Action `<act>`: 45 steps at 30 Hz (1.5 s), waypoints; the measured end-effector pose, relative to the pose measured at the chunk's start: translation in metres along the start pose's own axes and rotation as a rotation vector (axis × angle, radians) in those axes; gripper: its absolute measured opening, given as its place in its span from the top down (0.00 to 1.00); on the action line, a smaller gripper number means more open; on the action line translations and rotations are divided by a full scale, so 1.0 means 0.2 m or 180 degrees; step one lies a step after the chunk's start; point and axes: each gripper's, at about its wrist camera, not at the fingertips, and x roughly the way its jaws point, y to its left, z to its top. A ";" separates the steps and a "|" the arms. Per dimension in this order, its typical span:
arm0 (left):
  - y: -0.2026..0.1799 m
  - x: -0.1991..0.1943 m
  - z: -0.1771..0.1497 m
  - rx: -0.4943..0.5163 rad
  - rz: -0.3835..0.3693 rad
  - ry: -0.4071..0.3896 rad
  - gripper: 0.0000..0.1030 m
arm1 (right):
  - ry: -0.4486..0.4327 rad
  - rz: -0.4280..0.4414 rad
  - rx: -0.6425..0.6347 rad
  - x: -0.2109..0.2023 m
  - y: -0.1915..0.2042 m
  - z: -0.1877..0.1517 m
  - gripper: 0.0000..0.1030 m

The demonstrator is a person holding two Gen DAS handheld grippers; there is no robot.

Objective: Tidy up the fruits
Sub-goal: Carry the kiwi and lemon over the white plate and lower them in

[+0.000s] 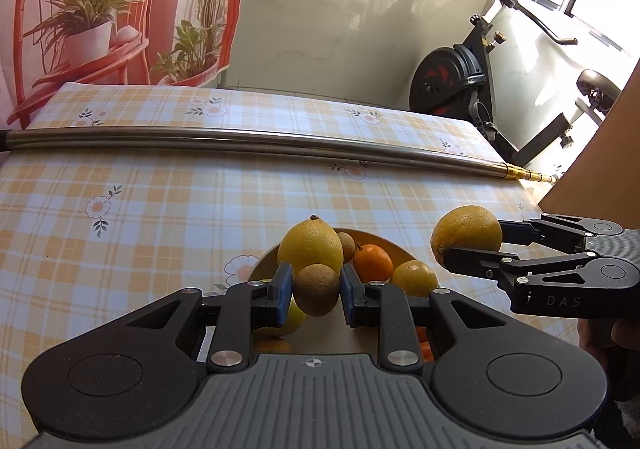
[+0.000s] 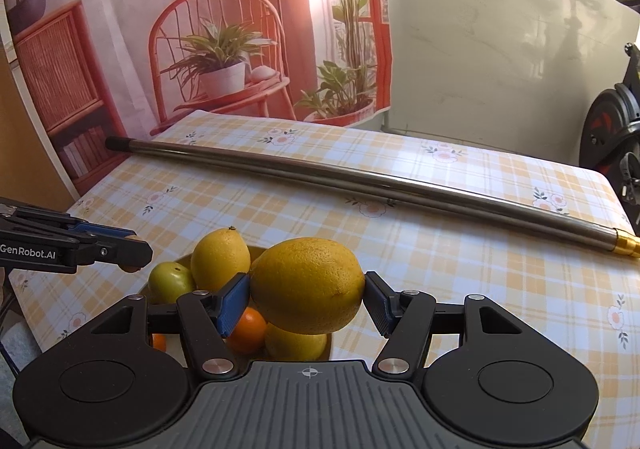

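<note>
Brown kiwi (image 1: pixel 315 289) pinched in left gripper (image 1: pixel 315 291), yellow lemon (image 2: pixel 308 285) clamped in right gripper (image 2: pixel 308 299), both above fruit bowl (image 1: pixel 384 239)

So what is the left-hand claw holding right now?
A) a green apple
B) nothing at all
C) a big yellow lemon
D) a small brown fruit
D: in the left wrist view the left gripper has its blue pads pressed on a small brown fruit, held above the bowl.

The letters "DAS" are showing on the black side of the right gripper (image 1: pixel 472 249) in the left wrist view. "GenRobot.AI" is showing in white on the left gripper (image 2: pixel 130 253) in the right wrist view.
</note>
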 end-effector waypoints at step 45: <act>0.07 -0.01 -0.07 -0.0186 -0.0024 0.0029 0.74 | 0.0545 0.0556 -0.0409 0.13 0.34 -0.13 0.44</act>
